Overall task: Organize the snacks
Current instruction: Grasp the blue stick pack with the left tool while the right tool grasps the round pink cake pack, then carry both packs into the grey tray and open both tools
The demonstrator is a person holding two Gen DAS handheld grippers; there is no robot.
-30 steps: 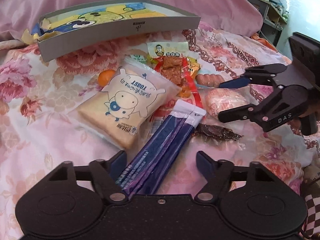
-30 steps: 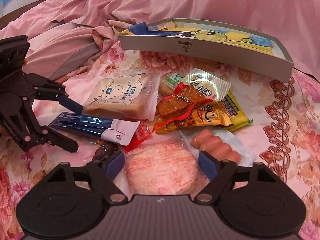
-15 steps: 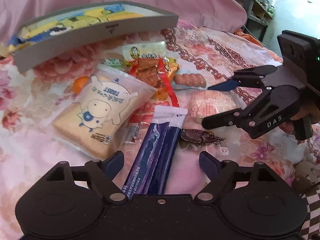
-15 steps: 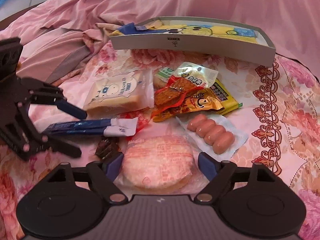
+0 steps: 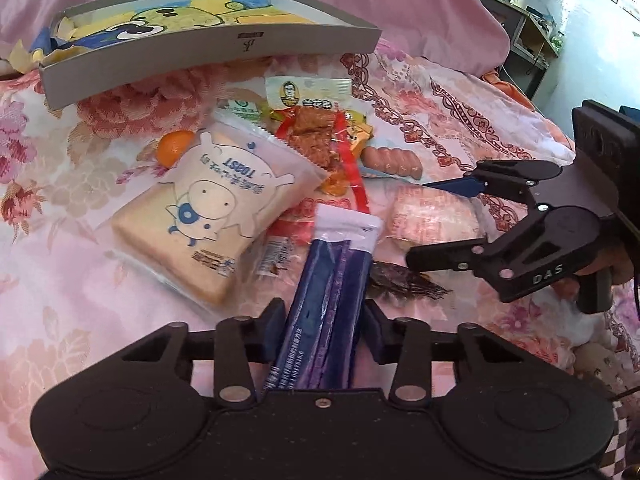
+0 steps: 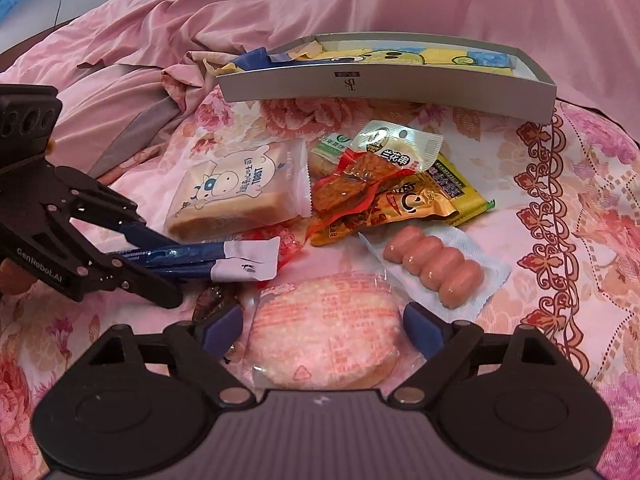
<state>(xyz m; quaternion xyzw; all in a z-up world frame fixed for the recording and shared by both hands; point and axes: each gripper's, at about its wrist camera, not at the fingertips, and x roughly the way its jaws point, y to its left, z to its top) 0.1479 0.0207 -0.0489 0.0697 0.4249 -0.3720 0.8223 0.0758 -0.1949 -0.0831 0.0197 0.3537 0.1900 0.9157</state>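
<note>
My left gripper (image 5: 324,330) is shut on the blue stick packets (image 5: 328,300), which also show in the right wrist view (image 6: 208,258). My right gripper (image 6: 322,330) is open, its fingers on either side of a round pink rice cracker pack (image 6: 326,340). The left gripper (image 6: 160,272) and the right gripper (image 5: 424,220) each show from the other side. A toast pack (image 5: 208,216), a red tofu snack (image 6: 352,188) and a sausage pack (image 6: 434,266) lie on the floral bedsheet. A grey box (image 5: 208,46) stands behind them.
A small orange ball (image 5: 174,146) lies by the toast pack. A dark dried snack (image 5: 400,280) lies right of the blue packets. A yellow packet (image 6: 452,192) lies under the tofu snack. Pink bedding (image 6: 200,20) rises behind the box.
My left gripper has closed on the blue stick packets. My right gripper has moved forward so the round cracker pack lies between its open fingers.
</note>
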